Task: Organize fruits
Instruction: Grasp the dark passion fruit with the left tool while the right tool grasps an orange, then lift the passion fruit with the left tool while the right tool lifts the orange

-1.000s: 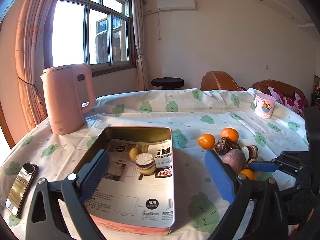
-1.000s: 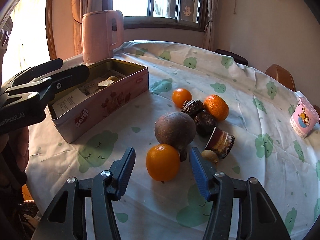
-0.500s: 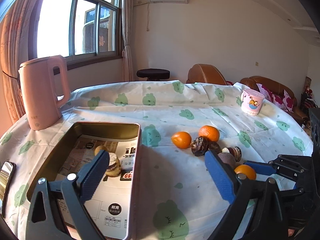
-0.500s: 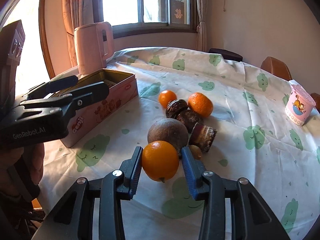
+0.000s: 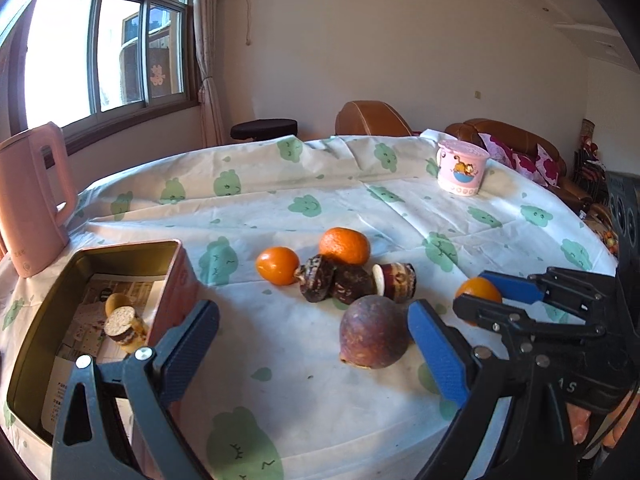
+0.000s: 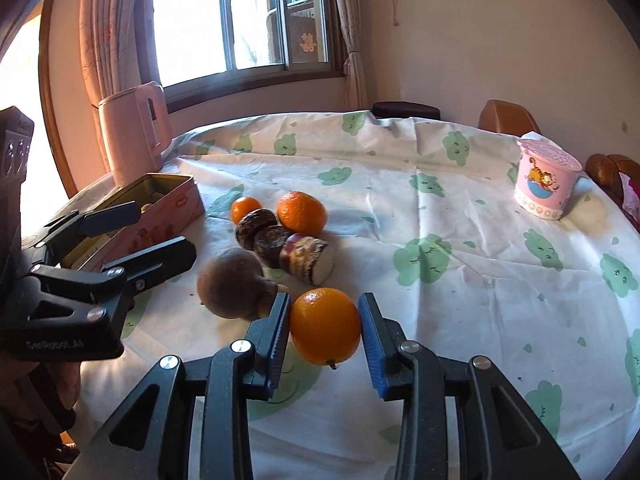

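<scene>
1. At the far left the pink tin (image 5: 182, 276) sat open on the tabletop (image 5: 320, 208), already holding a small yellow fruit (image 5: 117, 302) and a sliced piece on its paper lining; it looked like the place for the fruit.
2. The left tool (image 5: 314, 344) hovered just right of the tin, its blue pads well apart and holding nothing, with the brown round fruit (image 5: 373, 332) lying between them but untouched.
3. Behind it lay the loose pile: two oranges, two dark wrinkled fruits and a cut piece, all touching or nearly so.
4. At the right, the right tool (image 6: 324, 330) had just been closing around the nearest orange (image 6: 325, 326); both pads appeared to press its sides at about mid-height, so I judged it gripped, resting at or barely off the cloth.
5. To finish this pick well, the grip probably needed to stay centred on the orange's widest part, firm but not crushing, since a round skin can slip forward.
6. A straight lift first would likely avoid nudging the brown fruit just beside the left pad.
7. The carry to the tin crossed the left tool's space, so that tool ought to make room.
</scene>
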{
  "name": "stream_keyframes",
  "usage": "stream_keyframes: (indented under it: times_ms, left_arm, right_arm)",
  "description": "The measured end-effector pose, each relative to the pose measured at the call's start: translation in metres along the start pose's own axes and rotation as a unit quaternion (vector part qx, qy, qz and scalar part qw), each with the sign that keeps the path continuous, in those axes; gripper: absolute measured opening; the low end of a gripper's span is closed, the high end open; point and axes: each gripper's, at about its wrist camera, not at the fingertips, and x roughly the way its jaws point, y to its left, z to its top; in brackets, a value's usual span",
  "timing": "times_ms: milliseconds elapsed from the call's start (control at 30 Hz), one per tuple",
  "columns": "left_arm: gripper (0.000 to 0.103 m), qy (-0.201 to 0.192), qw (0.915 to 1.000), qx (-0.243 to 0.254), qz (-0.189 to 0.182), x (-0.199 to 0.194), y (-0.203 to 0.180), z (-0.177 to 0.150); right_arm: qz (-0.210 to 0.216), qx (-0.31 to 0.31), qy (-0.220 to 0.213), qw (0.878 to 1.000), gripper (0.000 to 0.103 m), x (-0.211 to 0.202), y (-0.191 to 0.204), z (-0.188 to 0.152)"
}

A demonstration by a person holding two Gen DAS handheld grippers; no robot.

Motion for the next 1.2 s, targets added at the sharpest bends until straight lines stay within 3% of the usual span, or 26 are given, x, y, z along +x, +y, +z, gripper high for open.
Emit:
stream_keyframes:
  times_ms: [67, 200, 267, 400, 700, 1200]
  left_arm:
    - [0.090, 0.022, 0.9995, 0.005, -0.023, 0.010, -0.007, 0.001]
    - [0.069, 0.060, 0.9971, 0.008, -0.047, 0.028, -0.014, 0.004]
    - [0.064, 0.078, 0.9952, 0.001, -0.059, 0.036, -0.013, 0.004]
    - [0.050, 0.081, 0.9930, -0.005, -0.085, 0.037, -0.013, 0.002]
    - [0.048, 0.071, 0.9940, -0.007, -0.083, 0.033, -0.013, 0.002]
    - [0.048, 0.012, 0.9981, -0.027, -0.053, 0.011, -0.003, 0.003]
  right_arm:
    - [-0.009, 0.007, -0.001, 1.000, 0.036, 0.001, -0.007, 0.002]
    - [0.000, 0.018, 0.008, 1.000, 0.036, 0.004, -0.014, 0.002]
    - [0.004, 0.016, 0.015, 1.000, 0.036, 0.007, -0.013, 0.002]
    - [0.021, 0.027, 0.025, 0.999, 0.036, 0.011, -0.017, 0.001]
    - [0.019, 0.023, 0.004, 1.000, 0.036, 0.003, -0.015, 0.000]
    - [0.018, 0.016, -0.044, 0.999, 0.036, -0.014, -0.013, -0.002]
